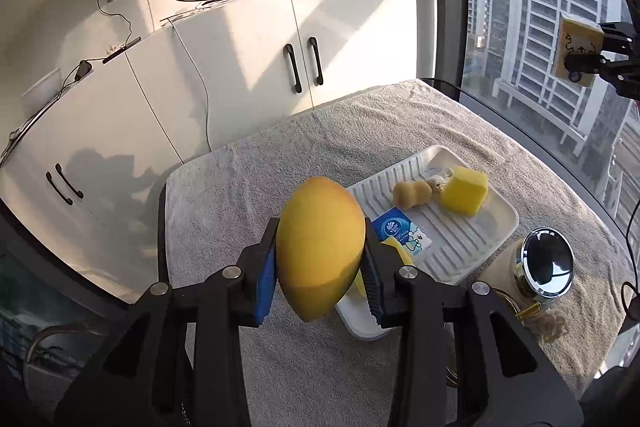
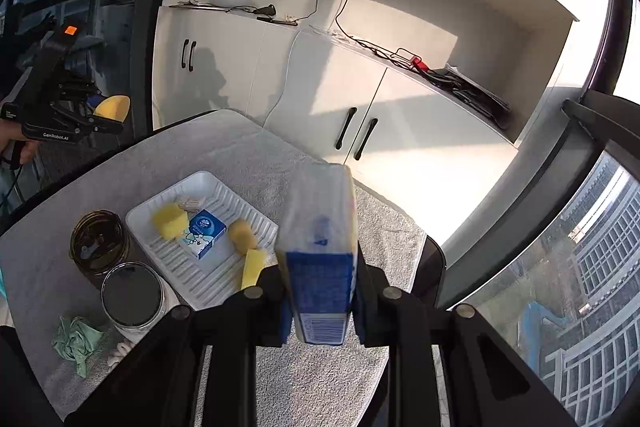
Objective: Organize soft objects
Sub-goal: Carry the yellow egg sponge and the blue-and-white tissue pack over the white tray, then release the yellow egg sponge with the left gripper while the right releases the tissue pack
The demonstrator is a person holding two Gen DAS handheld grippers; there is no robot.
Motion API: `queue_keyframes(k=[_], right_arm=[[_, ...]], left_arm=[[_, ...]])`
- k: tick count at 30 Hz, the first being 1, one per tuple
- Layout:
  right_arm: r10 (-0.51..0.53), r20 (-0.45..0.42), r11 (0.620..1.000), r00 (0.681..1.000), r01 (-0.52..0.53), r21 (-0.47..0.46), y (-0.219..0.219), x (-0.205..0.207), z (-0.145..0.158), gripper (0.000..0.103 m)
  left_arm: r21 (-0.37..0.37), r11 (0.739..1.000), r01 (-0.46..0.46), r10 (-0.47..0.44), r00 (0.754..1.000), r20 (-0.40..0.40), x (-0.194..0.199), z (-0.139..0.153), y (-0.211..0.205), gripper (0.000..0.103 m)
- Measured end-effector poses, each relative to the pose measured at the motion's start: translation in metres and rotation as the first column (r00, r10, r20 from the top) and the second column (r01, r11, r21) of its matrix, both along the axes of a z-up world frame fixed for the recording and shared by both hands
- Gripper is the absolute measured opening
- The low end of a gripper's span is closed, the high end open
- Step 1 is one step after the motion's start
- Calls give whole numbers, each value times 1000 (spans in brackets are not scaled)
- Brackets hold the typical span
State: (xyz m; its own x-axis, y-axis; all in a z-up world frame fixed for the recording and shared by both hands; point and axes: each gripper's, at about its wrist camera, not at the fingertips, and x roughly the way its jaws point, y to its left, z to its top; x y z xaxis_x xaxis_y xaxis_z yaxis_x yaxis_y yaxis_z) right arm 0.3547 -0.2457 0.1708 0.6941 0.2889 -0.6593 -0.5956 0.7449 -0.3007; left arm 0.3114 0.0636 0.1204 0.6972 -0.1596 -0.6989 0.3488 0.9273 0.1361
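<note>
Above the grey-towelled table (image 1: pixel 248 187), the left gripper (image 1: pixel 320 267) is clamped on a yellow-orange, egg-shaped foam sponge (image 1: pixel 320 247), held clear of the surface. The white ribbed plastic tray (image 2: pixel 224 291) near the table's middle holds yellow sponge pieces (image 2: pixel 170 221) and a small blue-and-white tissue pack (image 2: pixel 204 233). The right gripper (image 2: pixel 322 303) is pinched nearly closed on a plastic-wrapped yellow sponge with a blue label (image 2: pixel 322 247), also in the air.
</note>
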Motion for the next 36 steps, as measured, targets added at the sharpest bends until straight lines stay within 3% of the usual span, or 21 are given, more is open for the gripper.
queue_keyframes(k=[4, 8, 15, 19, 22, 29, 30, 33, 36], right_arm=[[41, -68, 998, 997, -44, -41, 26, 36, -19, 25], [129, -169, 986, 977, -145, -84, 65, 61, -60, 25], [259, -360, 930, 896, -332, -159, 125, 69, -147, 25], [271, -441, 900, 856, -387, -199, 142, 68, -185, 25], [260, -468, 889, 845, -398, -225, 147, 70, -204, 26], [238, -483, 906, 843, -371, -202, 146, 79, -206, 27], [239, -483, 906, 842, -372, -201, 145, 78, -206, 27], [233, -480, 909, 846, -364, -200, 144, 78, -206, 30], [226, -471, 921, 853, -344, -182, 142, 81, -201, 43]], left_arm=[[-1, 1000, 19, -19, 998, -64, 40, -24, -15, 35], [16, 999, 41, -38, 989, -143, 72, -62, -31, 35], [52, 994, 95, -81, 971, -226, 100, -111, -52, 35], [58, 993, 104, -87, 965, -249, 111, -123, -54, 37], [72, 991, 117, -94, 959, -266, 117, -134, -57, 37], [67, 990, 124, -101, 954, -284, 118, -144, -59, 39], [64, 990, 124, -101, 952, -290, 118, -145, -59, 41], [54, 991, 126, -105, 951, -292, 116, -145, -59, 61], [39, 989, 140, -122, 948, -293, 111, -144, -59, 68]])
